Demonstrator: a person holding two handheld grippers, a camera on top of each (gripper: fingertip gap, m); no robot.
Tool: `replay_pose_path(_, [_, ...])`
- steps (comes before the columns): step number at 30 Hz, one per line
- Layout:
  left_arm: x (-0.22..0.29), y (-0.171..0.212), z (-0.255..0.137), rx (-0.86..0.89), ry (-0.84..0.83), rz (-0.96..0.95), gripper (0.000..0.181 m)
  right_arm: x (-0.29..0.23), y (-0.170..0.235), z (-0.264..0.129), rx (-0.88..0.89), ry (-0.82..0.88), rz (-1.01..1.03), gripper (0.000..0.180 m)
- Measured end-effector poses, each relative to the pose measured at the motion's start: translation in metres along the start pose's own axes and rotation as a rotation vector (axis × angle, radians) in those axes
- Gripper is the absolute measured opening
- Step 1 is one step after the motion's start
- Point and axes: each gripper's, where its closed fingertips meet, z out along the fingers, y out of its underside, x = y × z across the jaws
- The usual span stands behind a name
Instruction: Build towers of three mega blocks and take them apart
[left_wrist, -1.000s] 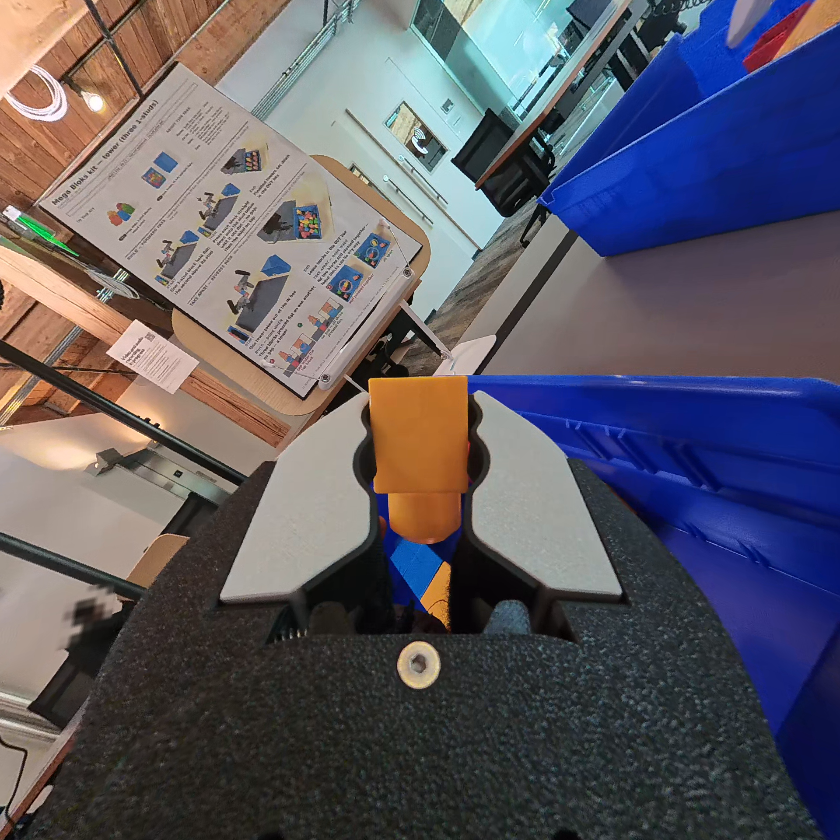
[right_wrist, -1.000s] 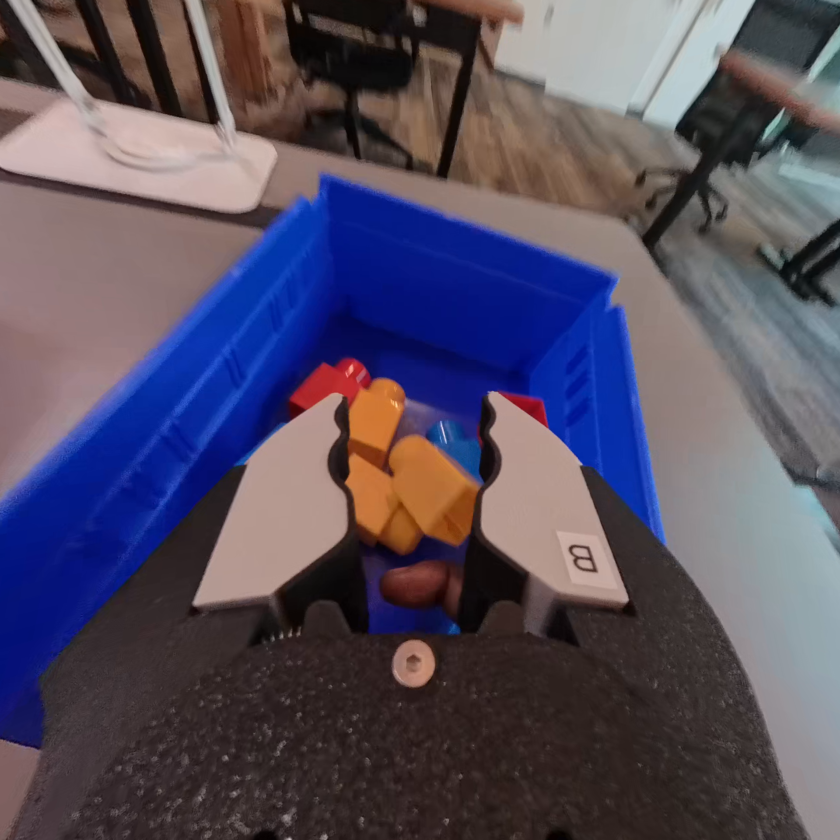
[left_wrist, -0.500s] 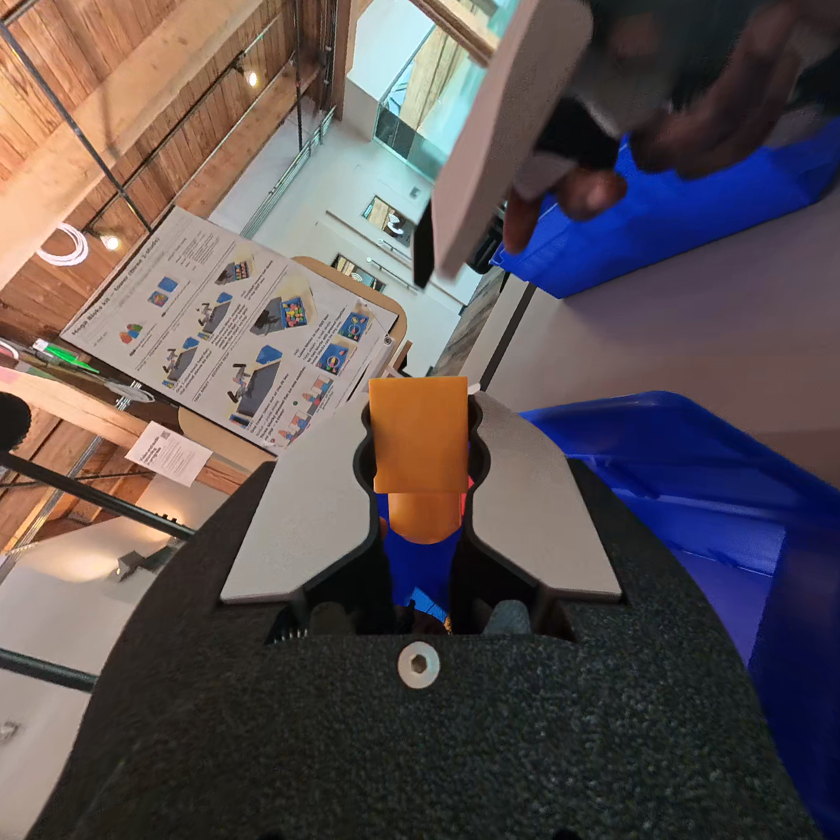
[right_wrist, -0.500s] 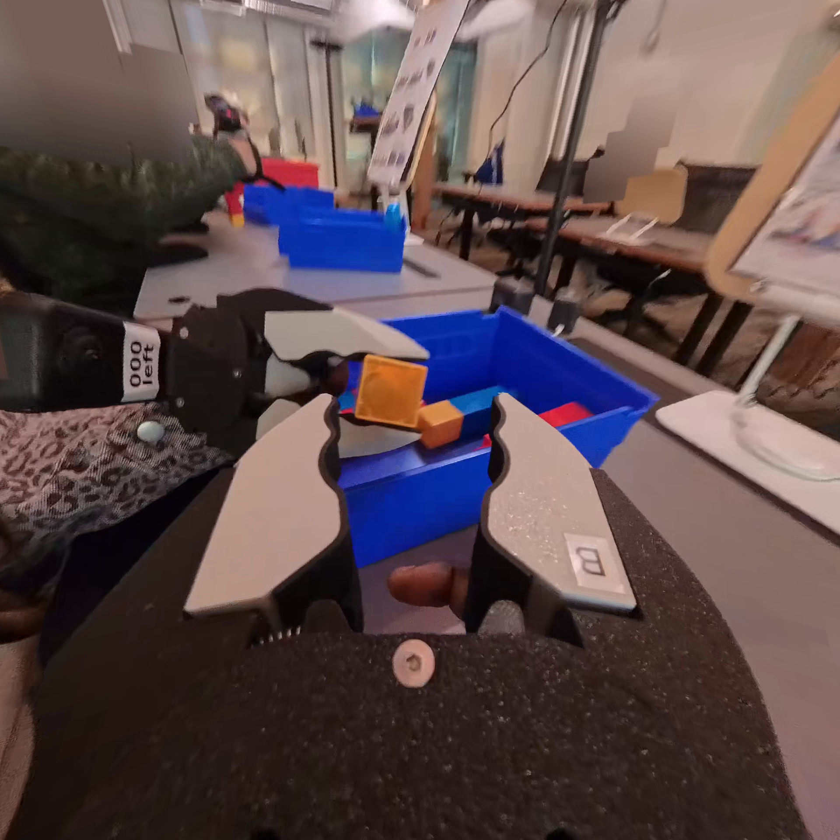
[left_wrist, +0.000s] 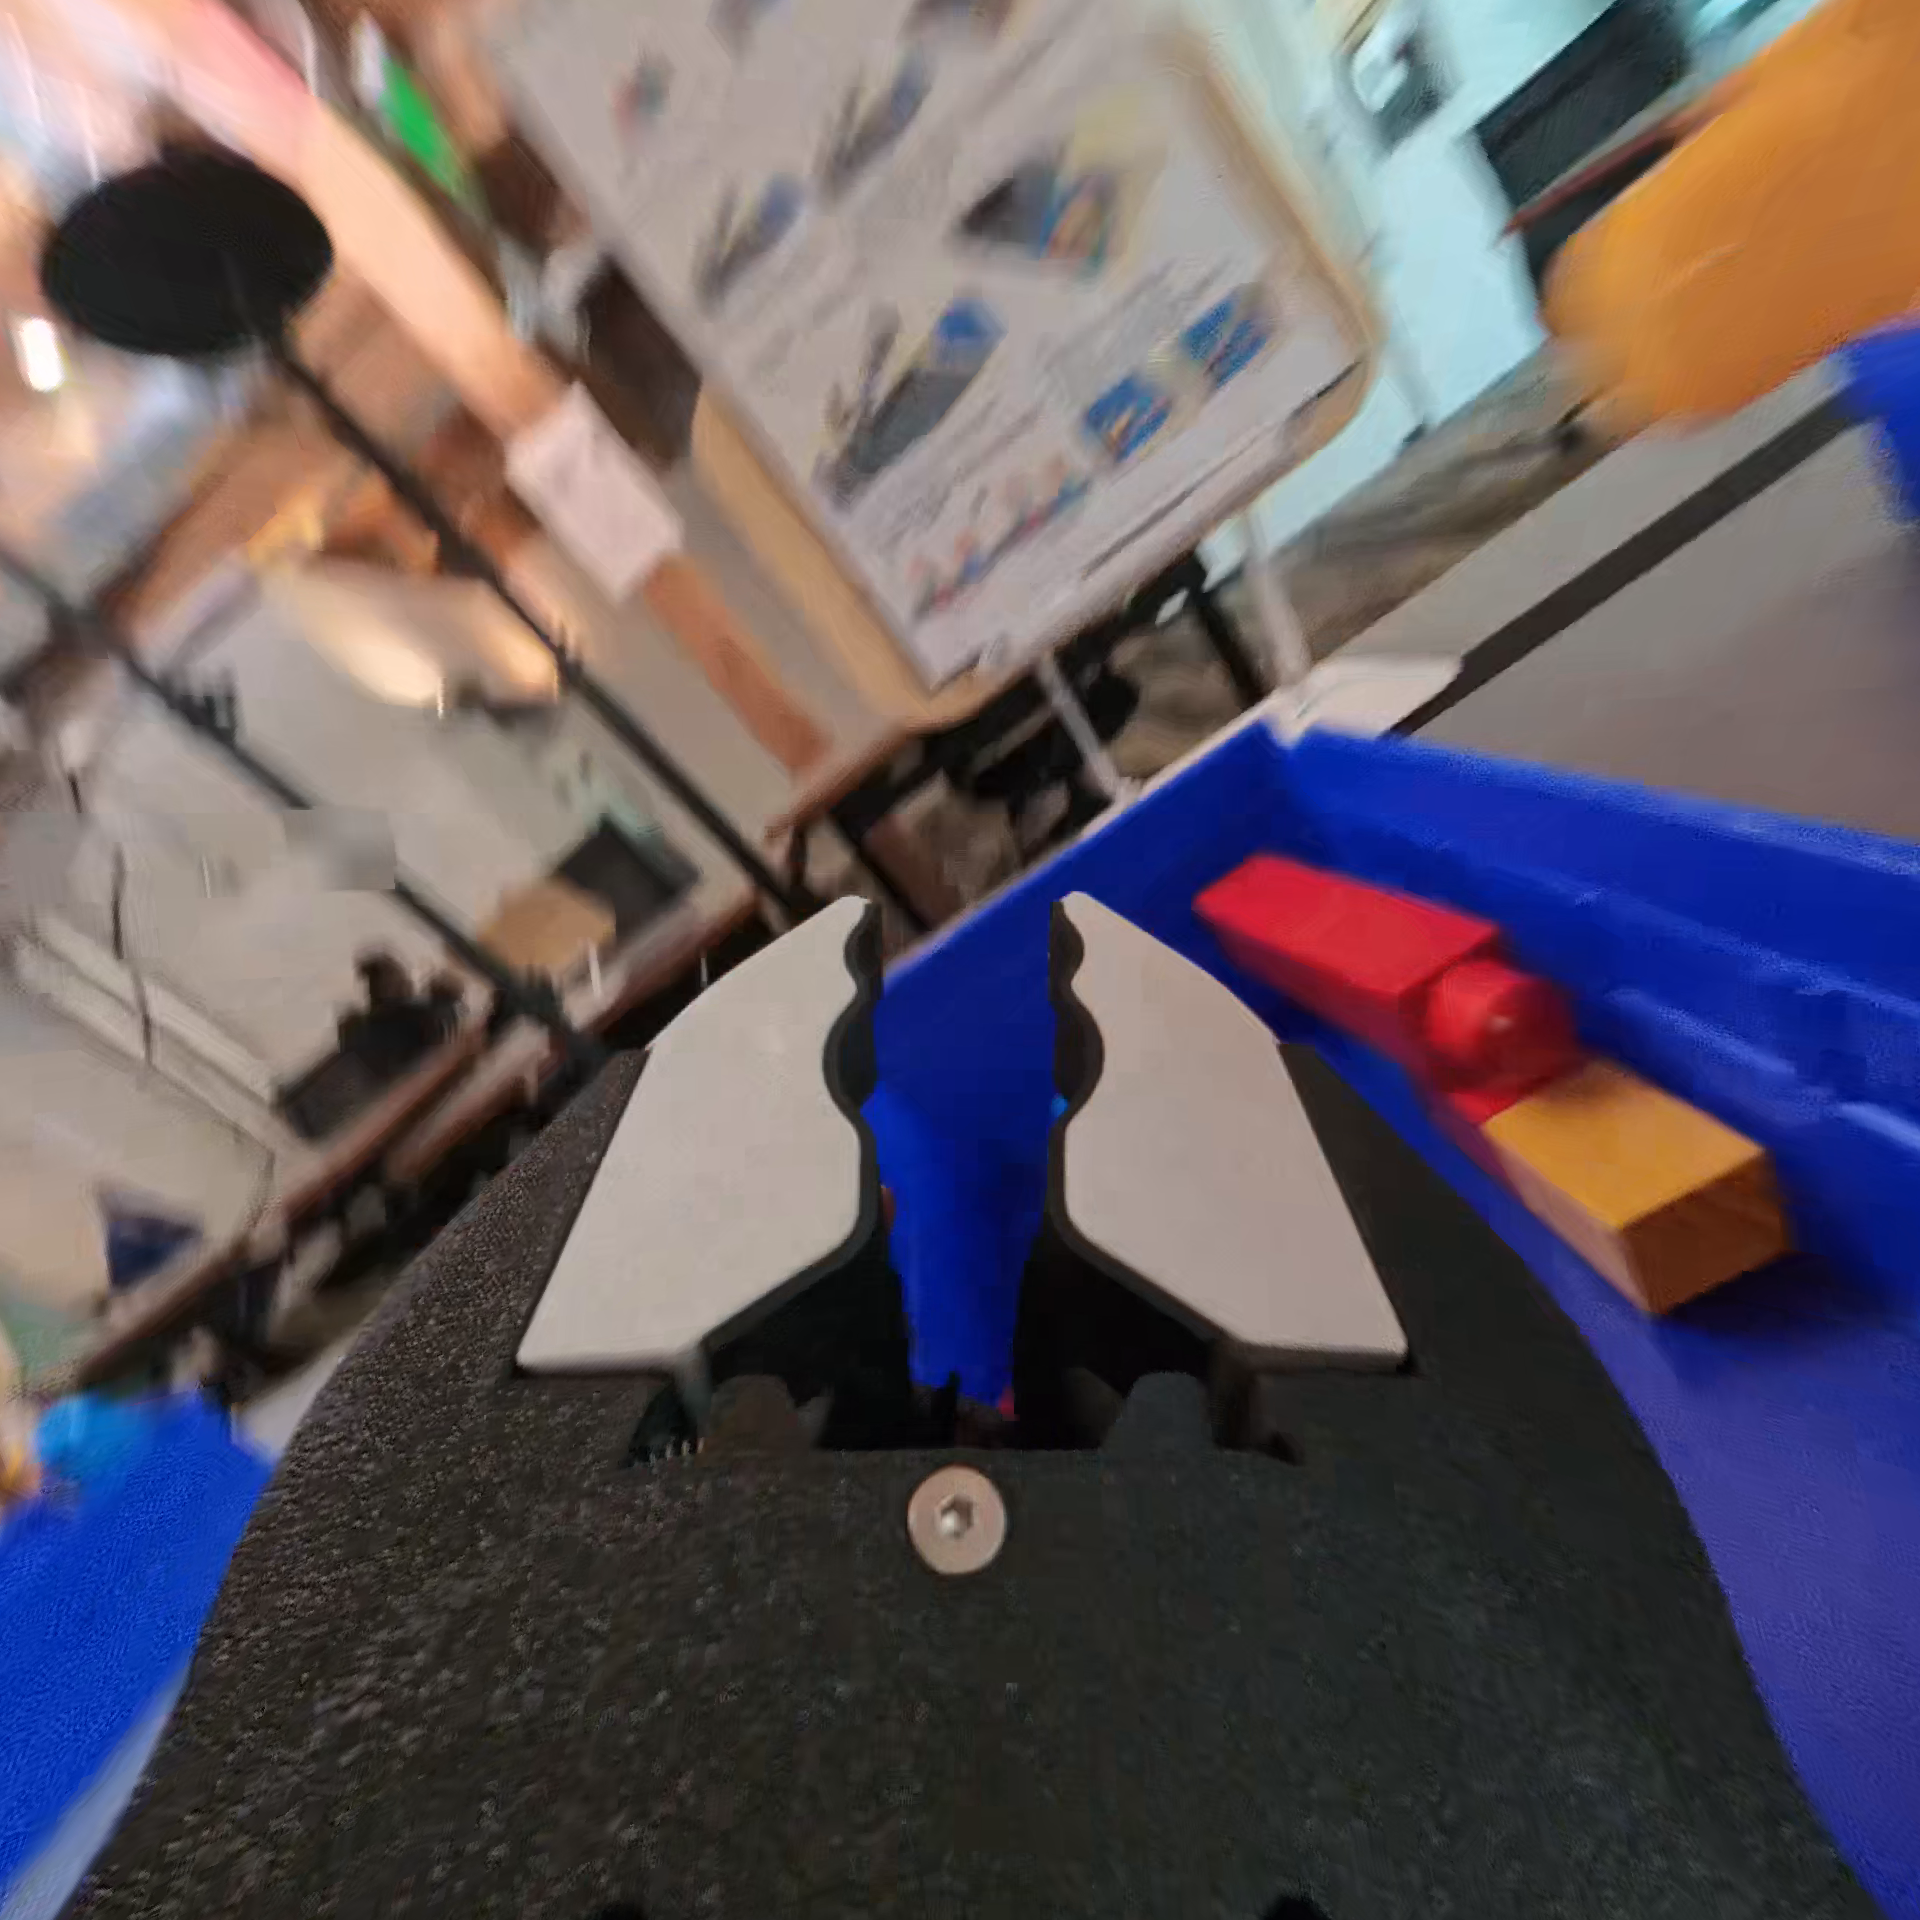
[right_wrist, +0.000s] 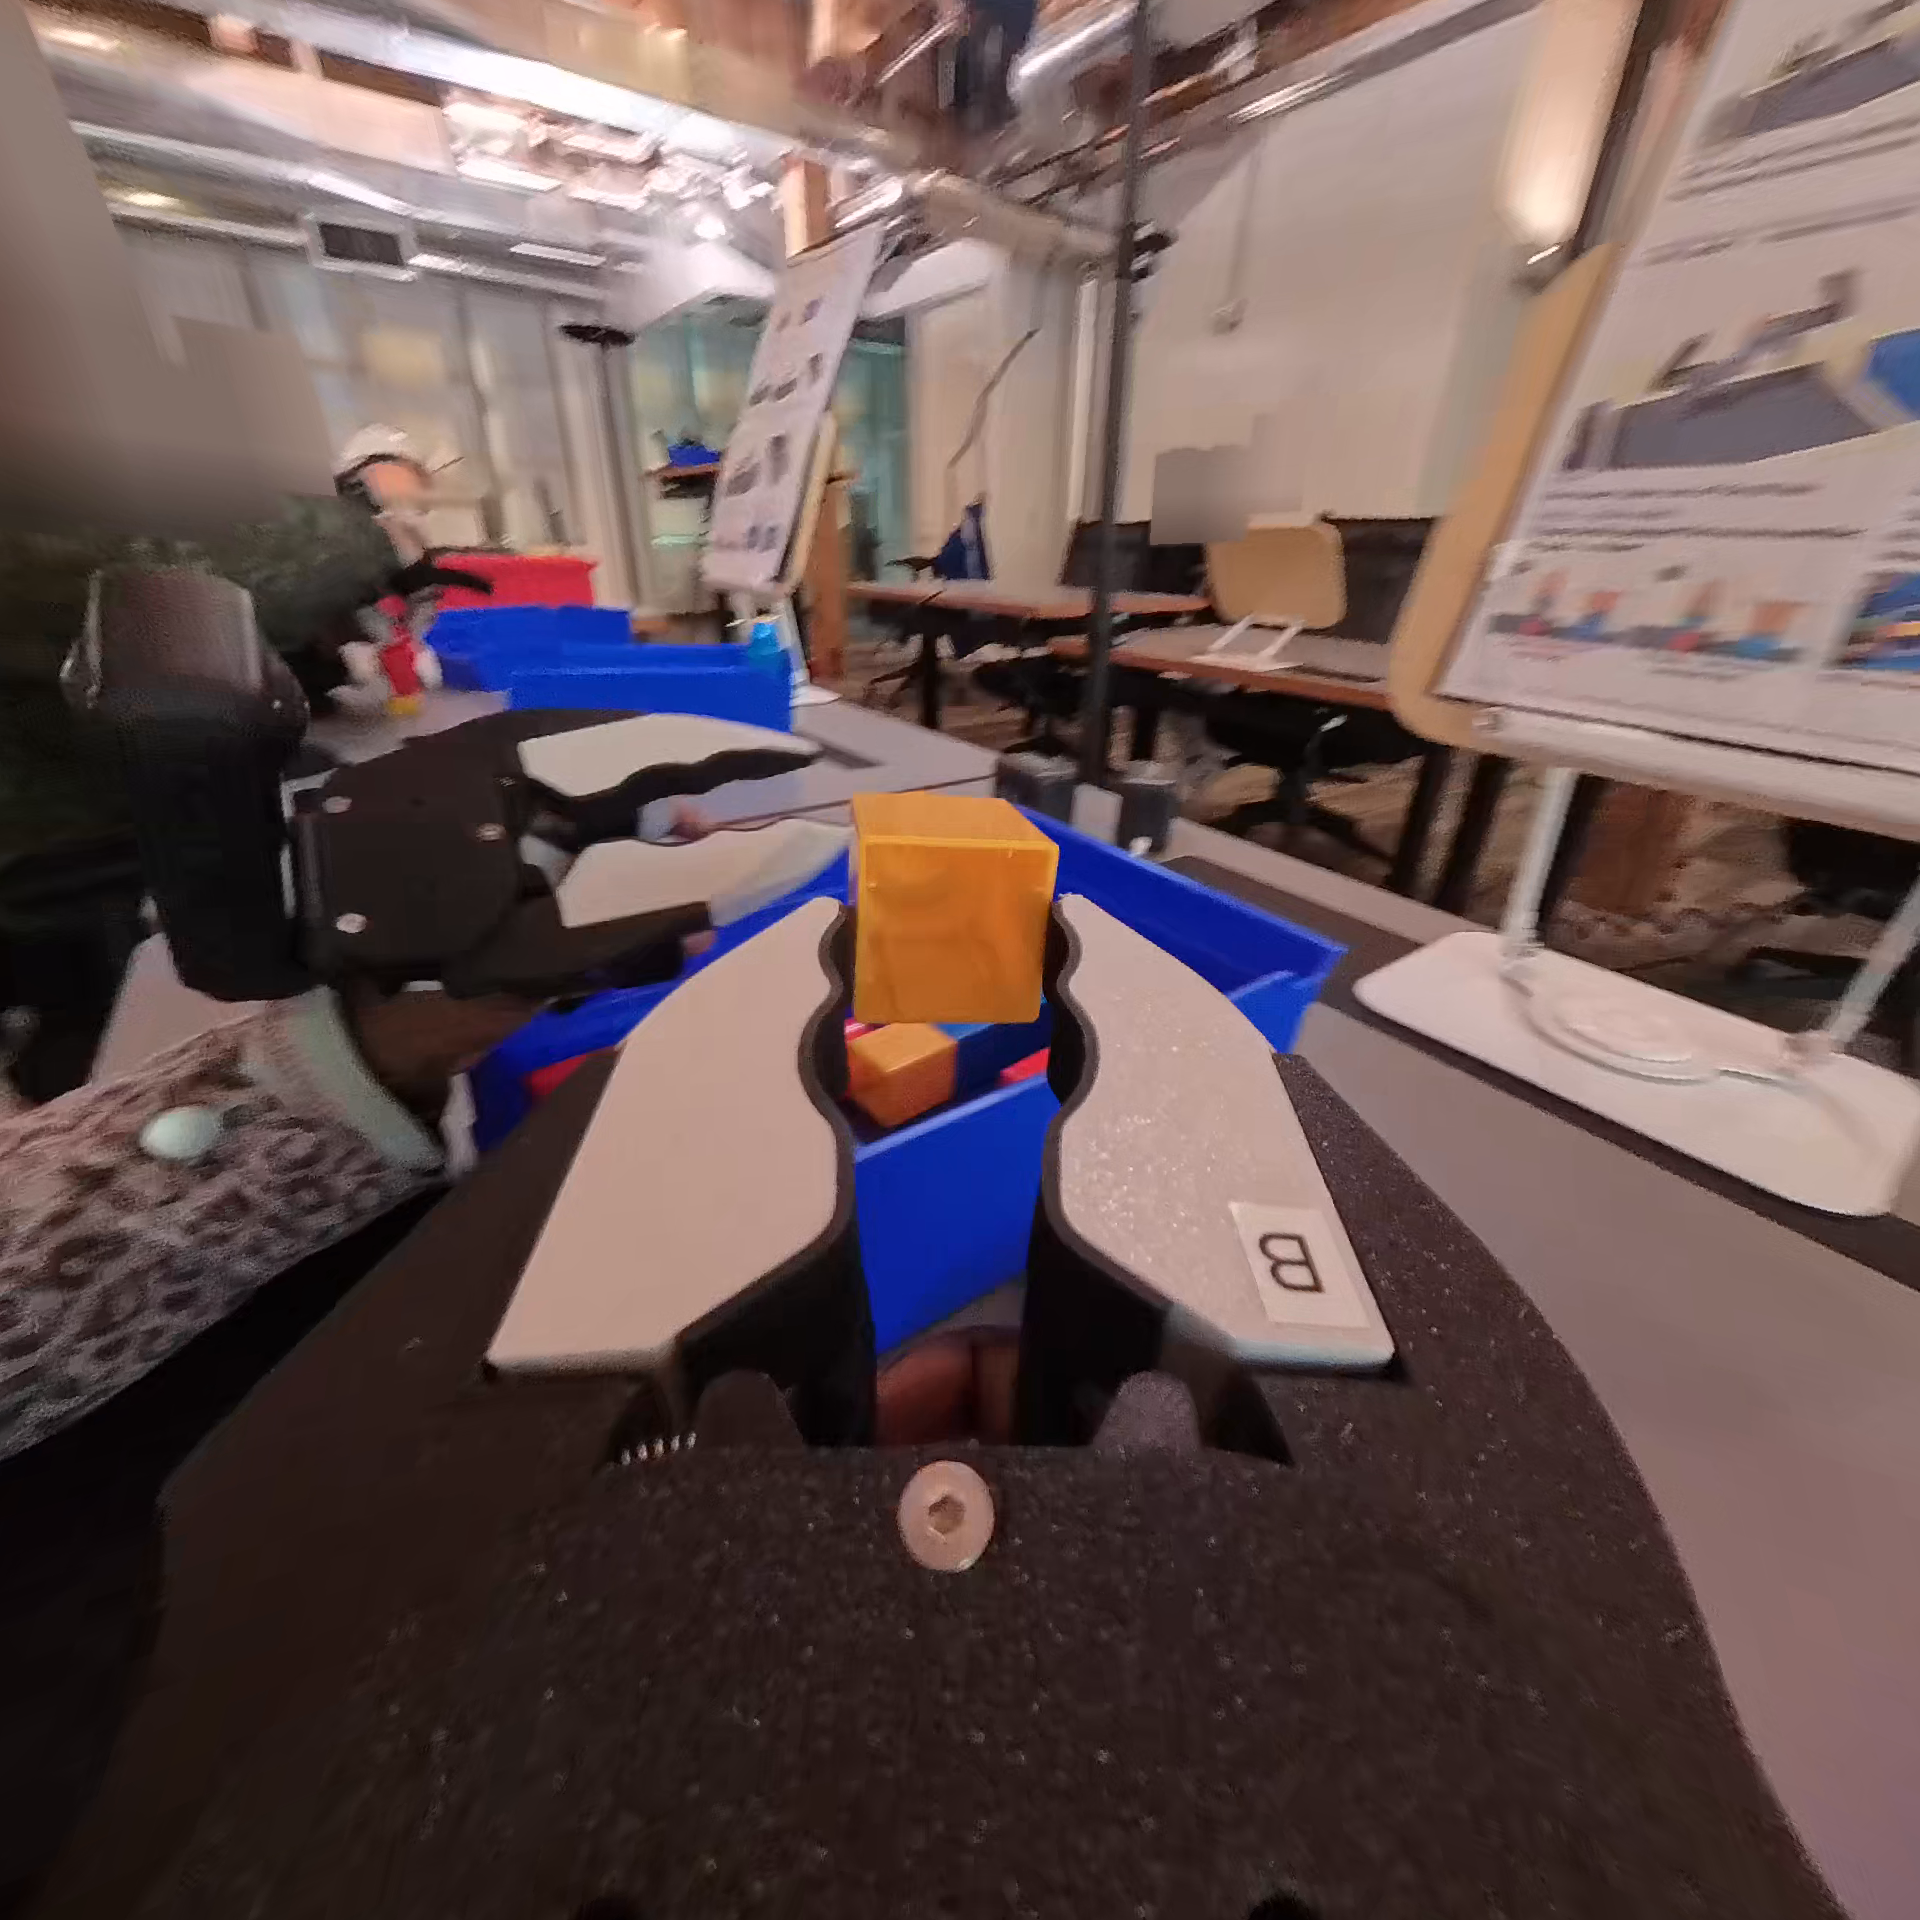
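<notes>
In the right wrist view my right gripper (right_wrist: 945, 914) is shut on an orange block (right_wrist: 951, 904), held above the blue bin (right_wrist: 935, 1195). Another orange block (right_wrist: 899, 1070) lies in the bin below it. My left gripper (right_wrist: 821, 790) shows at the left of that view, jaws apart and empty, over the bin's left end. In the blurred left wrist view my left gripper (left_wrist: 961, 914) is open and empty at the bin wall (left_wrist: 1558, 852). A red block (left_wrist: 1340, 956) and an orange block (left_wrist: 1631, 1184) lie inside. The held orange block (left_wrist: 1745, 239) blurs at top right.
The bin stands on a grey table (right_wrist: 1662, 1455). A poster board (right_wrist: 1714, 499) on a white stand base (right_wrist: 1621, 1049) is at the right. More blue bins (right_wrist: 623, 655) sit on a table behind. A leopard-print sleeve (right_wrist: 156, 1195) is at the left.
The orange block has passed from my left gripper to my right gripper. The left gripper let go and swung down toward the bin. The right gripper closed on the block.
</notes>
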Motion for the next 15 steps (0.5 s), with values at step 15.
replay_pose_path(15, [0.055, 0.115, -0.072, -1.027, 0.500, -0.229, 0.049, 0.050, -0.018, -0.032, 0.056, 0.225, -0.063, 0.034])
